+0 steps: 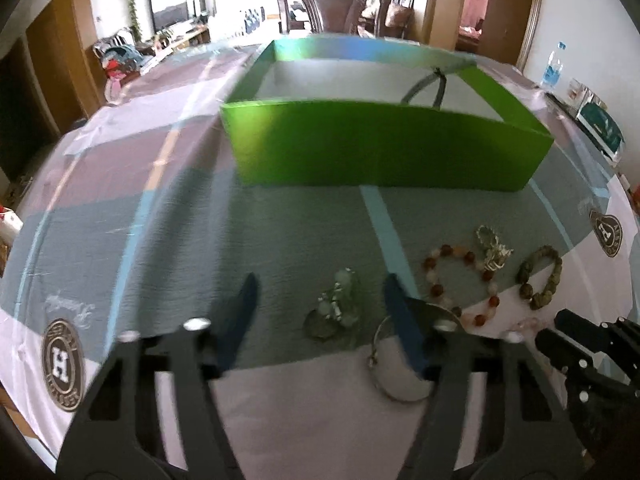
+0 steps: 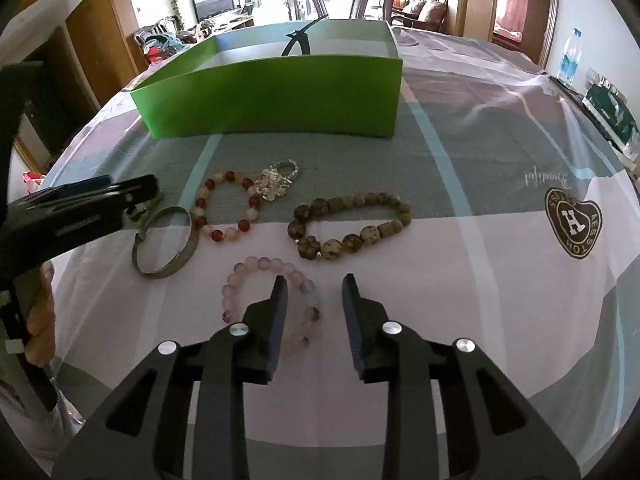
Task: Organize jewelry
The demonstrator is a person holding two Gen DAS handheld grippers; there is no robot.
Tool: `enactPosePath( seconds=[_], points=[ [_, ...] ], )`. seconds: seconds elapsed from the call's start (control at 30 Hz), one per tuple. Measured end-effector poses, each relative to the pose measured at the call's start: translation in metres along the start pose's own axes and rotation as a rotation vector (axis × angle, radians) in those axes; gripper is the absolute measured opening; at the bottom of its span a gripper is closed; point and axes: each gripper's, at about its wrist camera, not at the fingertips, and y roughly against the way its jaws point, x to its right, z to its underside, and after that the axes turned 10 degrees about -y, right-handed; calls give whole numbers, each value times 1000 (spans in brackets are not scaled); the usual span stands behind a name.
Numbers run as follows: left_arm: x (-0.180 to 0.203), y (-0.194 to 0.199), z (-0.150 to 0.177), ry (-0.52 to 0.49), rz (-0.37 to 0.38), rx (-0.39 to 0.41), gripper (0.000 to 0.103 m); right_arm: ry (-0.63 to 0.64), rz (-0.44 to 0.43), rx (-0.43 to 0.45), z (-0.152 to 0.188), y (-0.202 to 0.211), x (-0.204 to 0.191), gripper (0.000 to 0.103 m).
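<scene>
The right gripper (image 2: 314, 300) hangs with jaws apart over the pale pink bead bracelet (image 2: 268, 300), which lies nearest on the tablecloth (image 2: 460, 280), well short of the far green box (image 2: 272, 92). The left gripper (image 1: 320, 304) is likewise open, empty, above a greenish jewelry piece (image 1: 338, 304). The bracelet looks light, floppy and smooth-beaded, so pinching across one side of the loop seems safest.

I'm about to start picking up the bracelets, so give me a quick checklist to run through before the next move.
1. Right gripper open: ok.
2. Left gripper open: ok.
3. Pale pink bead bracelet between the right fingers: not ok, it lies mostly around the left finger.
4. Pale green piece between the left fingers: ok.
5. Green box open on top: ok.
6. Silver bangle apart from the left gripper: cannot tell.
</scene>
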Motion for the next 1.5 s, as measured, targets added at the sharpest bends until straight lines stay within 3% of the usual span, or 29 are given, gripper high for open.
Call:
enactPosePath(
  seconds=[0.17, 0.27, 0.47, 0.6, 0.77, 0.9, 1.23, 1.5],
  points=[
    [-7, -7, 3, 19, -3, -17, 24, 12, 12, 9, 1, 0, -3, 29],
    [-21, 2, 5, 60, 2, 5, 16, 19, 21, 17, 2, -1, -5, 29],
    [-47, 36, 20, 111, -16, 57, 16, 38, 13, 20, 4, -2, -10, 41],
    [-51, 38, 39, 105, -19, 26, 16, 51, 17, 20, 4, -3, -15, 49],
    [-45, 32, 52, 91, -6, -2, 18, 56, 33, 28, 4, -5, -19, 49],
    [-40, 30, 55, 76, -10, -11, 28, 55, 32, 34, 7, -4, -19, 50],
    [-31, 31, 59, 69, -60, -12, 29, 70, 18, 50, 9, -3, -15, 54],
    [-24, 33, 60, 51, -55, -12, 29, 70, 14, 59, 10, -4, -16, 55]
  ],
)
